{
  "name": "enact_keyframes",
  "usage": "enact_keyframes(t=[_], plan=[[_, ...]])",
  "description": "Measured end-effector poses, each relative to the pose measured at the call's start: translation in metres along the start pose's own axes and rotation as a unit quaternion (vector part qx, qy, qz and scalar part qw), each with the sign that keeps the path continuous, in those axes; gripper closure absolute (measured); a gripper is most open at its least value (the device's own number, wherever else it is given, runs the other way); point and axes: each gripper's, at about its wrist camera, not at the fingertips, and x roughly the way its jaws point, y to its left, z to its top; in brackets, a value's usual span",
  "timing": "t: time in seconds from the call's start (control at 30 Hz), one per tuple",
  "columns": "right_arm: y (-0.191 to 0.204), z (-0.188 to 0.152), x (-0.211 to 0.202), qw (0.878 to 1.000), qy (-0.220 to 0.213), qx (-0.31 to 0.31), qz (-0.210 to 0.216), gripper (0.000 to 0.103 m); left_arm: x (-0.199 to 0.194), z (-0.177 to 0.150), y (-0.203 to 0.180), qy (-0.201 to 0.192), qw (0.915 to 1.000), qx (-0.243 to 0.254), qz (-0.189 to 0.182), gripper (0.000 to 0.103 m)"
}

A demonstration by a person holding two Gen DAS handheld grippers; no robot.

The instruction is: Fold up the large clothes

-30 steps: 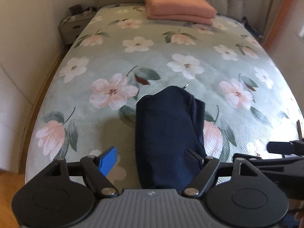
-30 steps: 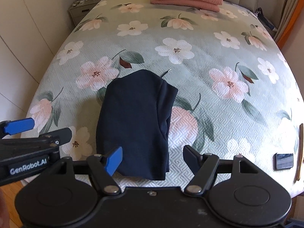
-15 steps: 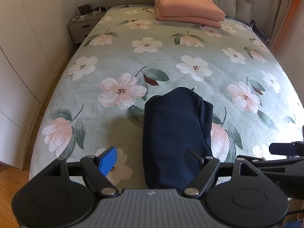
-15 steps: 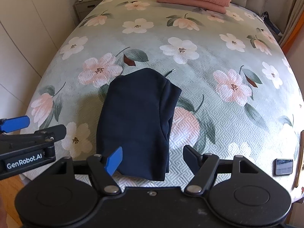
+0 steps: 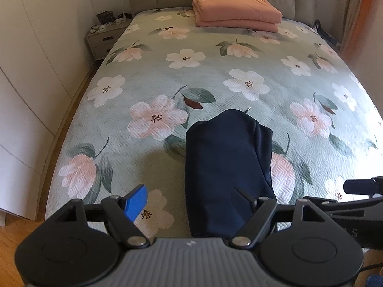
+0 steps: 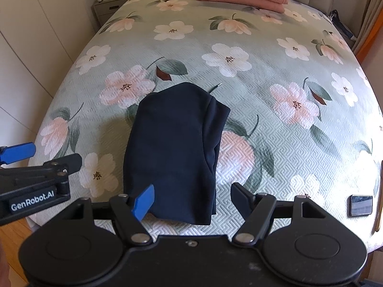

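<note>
While both grippers hang above the near edge of the bed [image 5: 148, 76], the folded navy garment [image 5: 227, 167] lies flat on the floral bedspread, a compact bundle with a metal-tipped drawstring poking out at its far end. The left gripper [image 5: 189, 197] has its jaws spread wide and empty; the garment's near end sits below and ahead of them, toward the black finger. The right gripper [image 6: 192, 197] is likewise spread and holds nothing, the garment's near edge showing between its fingers. A folded pink blanket [image 5: 235, 8] rests by the headboard, and a phone [image 6: 361, 205] lies near the bed's right edge.
</note>
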Motion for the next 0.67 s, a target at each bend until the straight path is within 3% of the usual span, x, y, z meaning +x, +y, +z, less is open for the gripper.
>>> enact_keyframes(t=[0.3, 0.4, 0.67], plan=[[-0.0006, 0.0006, 0.0014, 1.0, 0.003, 0.006, 0.0, 0.018, 0.0033, 0.0031, -0.0001, -0.001, 0.9999, 0.012, -0.006, 0.022], [-0.0008, 0.0009, 0.002, 1.0, 0.004, 0.006, 0.0, 0.018, 0.0038, 0.0048, 0.0, -0.008, 0.9998, 0.019, 0.007, 0.022], [-0.0038, 0.0022, 0.004, 1.0, 0.005, 0.004, -0.004, 0.018, -0.0027, 0.0063, 0.0077, -0.062, 0.9971, 0.025, 0.036, 0.021]])
